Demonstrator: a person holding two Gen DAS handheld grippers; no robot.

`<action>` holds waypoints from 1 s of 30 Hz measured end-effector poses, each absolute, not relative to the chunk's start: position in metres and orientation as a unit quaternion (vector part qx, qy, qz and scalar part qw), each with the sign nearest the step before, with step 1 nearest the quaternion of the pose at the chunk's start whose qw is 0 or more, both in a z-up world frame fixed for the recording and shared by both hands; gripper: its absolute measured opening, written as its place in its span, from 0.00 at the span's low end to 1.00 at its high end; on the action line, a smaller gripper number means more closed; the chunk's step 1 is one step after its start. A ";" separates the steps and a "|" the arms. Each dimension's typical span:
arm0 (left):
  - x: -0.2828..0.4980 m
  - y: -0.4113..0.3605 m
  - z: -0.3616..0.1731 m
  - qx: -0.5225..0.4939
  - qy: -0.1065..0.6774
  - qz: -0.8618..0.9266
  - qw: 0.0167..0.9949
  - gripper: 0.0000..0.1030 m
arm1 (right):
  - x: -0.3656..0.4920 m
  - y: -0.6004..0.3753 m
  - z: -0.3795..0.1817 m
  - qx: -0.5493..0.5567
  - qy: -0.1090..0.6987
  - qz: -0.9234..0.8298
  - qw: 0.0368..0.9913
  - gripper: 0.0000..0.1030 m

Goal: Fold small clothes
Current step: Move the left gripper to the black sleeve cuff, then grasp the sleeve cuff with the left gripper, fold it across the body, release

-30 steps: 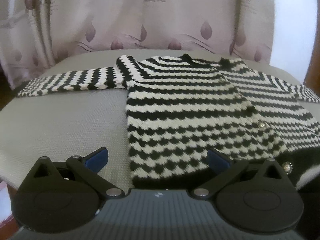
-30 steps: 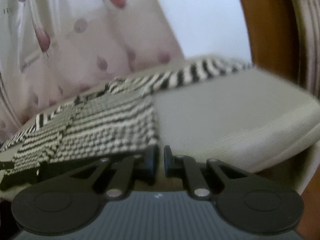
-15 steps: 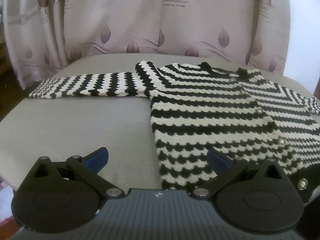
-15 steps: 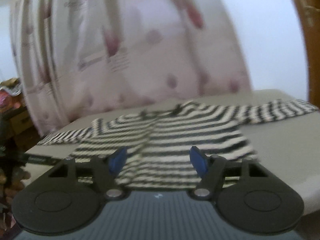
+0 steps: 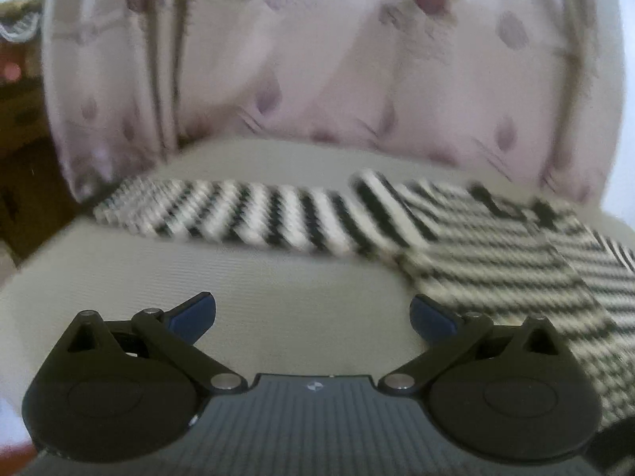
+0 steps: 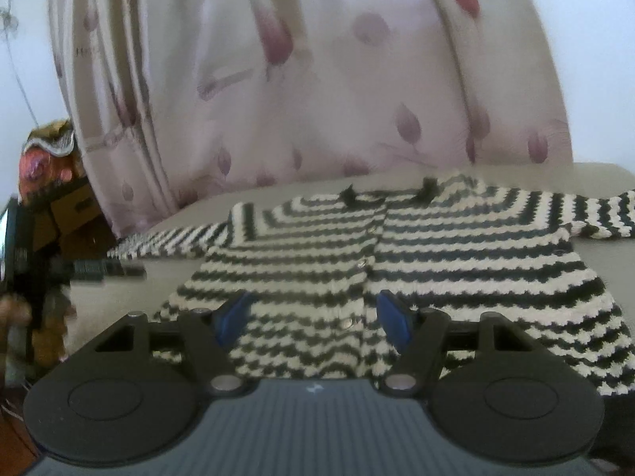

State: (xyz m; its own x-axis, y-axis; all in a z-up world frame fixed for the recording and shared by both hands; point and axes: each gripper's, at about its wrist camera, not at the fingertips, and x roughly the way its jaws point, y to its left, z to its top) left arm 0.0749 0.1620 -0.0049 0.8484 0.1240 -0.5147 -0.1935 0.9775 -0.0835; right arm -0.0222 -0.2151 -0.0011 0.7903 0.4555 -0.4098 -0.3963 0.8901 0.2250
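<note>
A black-and-white striped knit cardigan [image 6: 397, 261] lies flat and buttoned on a grey cushioned surface [image 5: 198, 277], sleeves spread to both sides. In the left wrist view its left sleeve [image 5: 246, 214] stretches across the middle and the body [image 5: 516, 261] fills the right. My left gripper [image 5: 313, 317] is open and empty above bare cushion, in front of the sleeve. My right gripper [image 6: 313, 317] is open and empty, just above the cardigan's lower hem near the button line.
A pale pink curtain [image 6: 301, 79] with leaf prints hangs behind the cushion. Dark furniture and clutter [image 6: 43, 206] stand at the far left. The cushion's left edge drops off near the sleeve end [image 5: 103, 206].
My left gripper has swung left, from the cardigan's body to face the left sleeve. My right gripper opened from shut and swung left from the right sleeve to centre on the cardigan's front.
</note>
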 end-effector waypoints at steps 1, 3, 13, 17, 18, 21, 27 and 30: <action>0.081 0.180 -0.004 -0.064 0.244 0.094 0.963 1.00 | -0.020 -0.213 -0.002 0.061 0.236 0.227 0.943 0.68; 0.101 0.216 -0.005 -0.058 0.243 0.134 0.959 0.99 | -0.019 -0.212 -0.005 0.064 0.241 0.228 0.941 0.68; 0.189 0.442 -0.028 -0.220 0.301 0.209 0.904 0.94 | -0.006 -0.199 -0.015 0.058 0.272 0.222 0.934 0.68; 0.204 0.462 -0.030 -0.216 0.308 0.204 0.904 0.91 | -0.001 -0.192 -0.018 0.052 0.283 0.221 0.932 0.68; 0.207 0.459 -0.028 -0.200 0.309 0.200 0.908 0.88 | 0.001 -0.190 -0.019 0.049 0.286 0.220 0.931 0.68; 0.217 0.449 -0.033 -0.178 0.337 0.185 0.906 0.68 | 0.004 -0.185 -0.020 0.042 0.293 0.219 0.930 0.68; 0.206 0.442 -0.024 -0.199 0.283 0.218 0.912 0.22 | 0.005 -0.184 -0.017 0.041 0.286 0.219 0.932 0.68; 0.195 0.431 -0.016 -0.184 0.260 0.235 0.918 0.21 | 0.007 -0.192 -0.015 0.054 0.281 0.211 0.935 0.68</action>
